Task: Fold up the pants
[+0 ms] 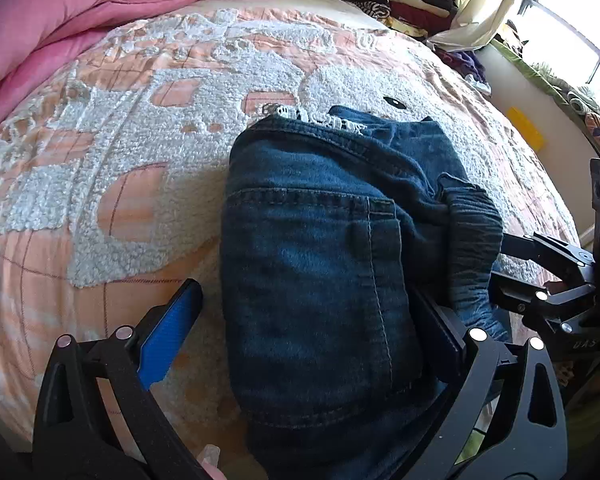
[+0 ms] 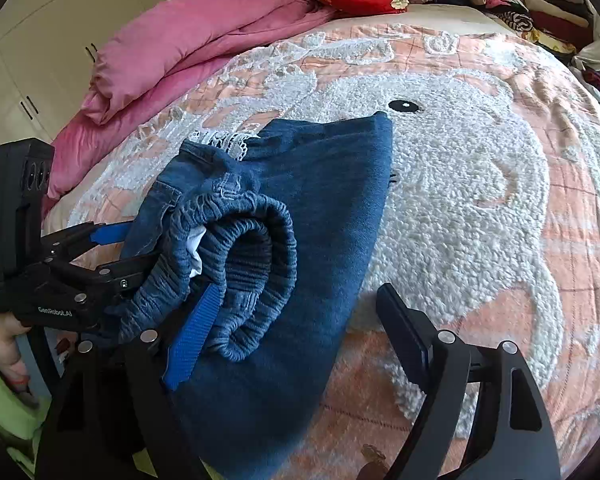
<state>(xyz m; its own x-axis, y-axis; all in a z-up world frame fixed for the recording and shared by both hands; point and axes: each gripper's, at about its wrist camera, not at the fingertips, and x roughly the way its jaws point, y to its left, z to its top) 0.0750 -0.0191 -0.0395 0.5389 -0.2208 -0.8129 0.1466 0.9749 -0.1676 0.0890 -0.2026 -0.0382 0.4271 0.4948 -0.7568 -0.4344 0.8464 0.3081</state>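
Two claws are by my blue jeans [image 1: 320, 260], which lie folded on the bed's pink and white bunny blanket [image 1: 112, 168]. My left claw [image 1: 300, 340] is wide, one finger on each side of the jeans. My right claw [image 2: 300, 328] is wide too, one blue finger [image 2: 192, 336] touching the stretchy waistband [image 2: 236, 264]. A pink quilt [image 2: 188, 36] lies far back.

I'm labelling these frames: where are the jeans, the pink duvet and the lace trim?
jeans [image 1: 320, 280]: left wrist view, on the back pocket panel.
pink duvet [image 2: 188, 40]: right wrist view, on its bunched upper fold.
lace trim [image 2: 232, 142]: right wrist view, on the white edge at the jeans' far end.
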